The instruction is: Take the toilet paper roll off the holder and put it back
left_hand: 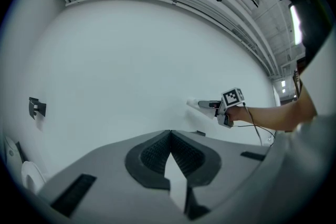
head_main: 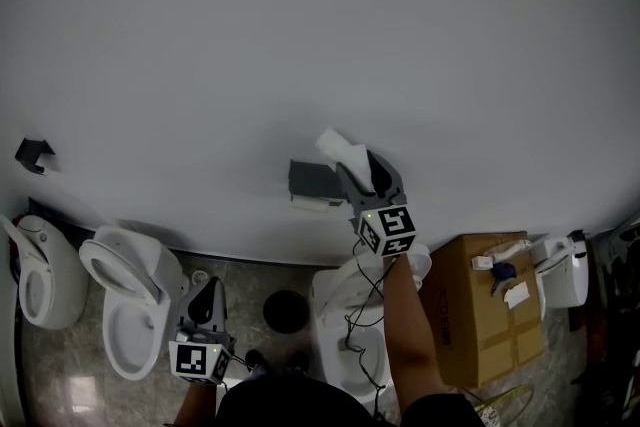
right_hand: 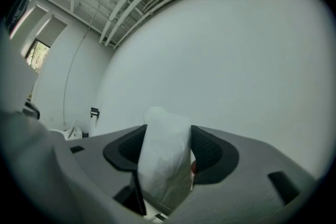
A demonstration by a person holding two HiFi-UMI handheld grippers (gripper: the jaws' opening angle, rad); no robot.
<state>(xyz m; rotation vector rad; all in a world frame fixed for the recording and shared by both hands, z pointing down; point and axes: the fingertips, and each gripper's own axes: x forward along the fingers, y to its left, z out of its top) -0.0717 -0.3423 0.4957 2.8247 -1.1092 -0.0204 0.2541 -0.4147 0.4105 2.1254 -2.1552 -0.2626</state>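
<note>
In the head view, a small black bracket (head_main: 33, 155) sits on the white wall (head_main: 320, 35) at far left, about 9 o'clock. Below it, near 8 o'clock, two white toilets (head_main: 45, 280) (head_main: 130, 300) stand side by side on the tiled floor (head_main: 250, 280).

The left tool (head_main: 209, 285) hangs low at about 7 o'clock, well apart from the wall fittings and pointing up toward the wall. In the left gripper view the left tool (left_hand: 170, 134) has its jaw tips together with nothing between them. A dark round object (head_main: 286, 311) lies on the floor just to its 3 o'clock side; I cannot tell what it is.

Near the middle of the head view the grey holder (head_main: 312, 180) is fixed to the wall. The toilet paper roll (head_main: 338, 148) is off the holder, at the holder's 1 o'clock and close beside it. The right tool (head_main: 362, 170) reaches up from 5 o'clock on an outstretched bare arm (head_main: 405, 325) and grips the roll. In the right gripper view the right tool (right_hand: 165, 149) is about half open, its pads pressing both sides of the white roll (right_hand: 165, 165), which stands upright between them and sticks out past the tips. The left gripper view shows the same hold from the side, at 2 o'clock: the right tool (left_hand: 210, 105) with the roll (left_hand: 192, 104) against the wall.

Under the right arm stands a third toilet (head_main: 345, 335). Toward 4 o'clock is a cardboard box (head_main: 495, 315), with a white fixture (head_main: 565, 270) beyond it.
</note>
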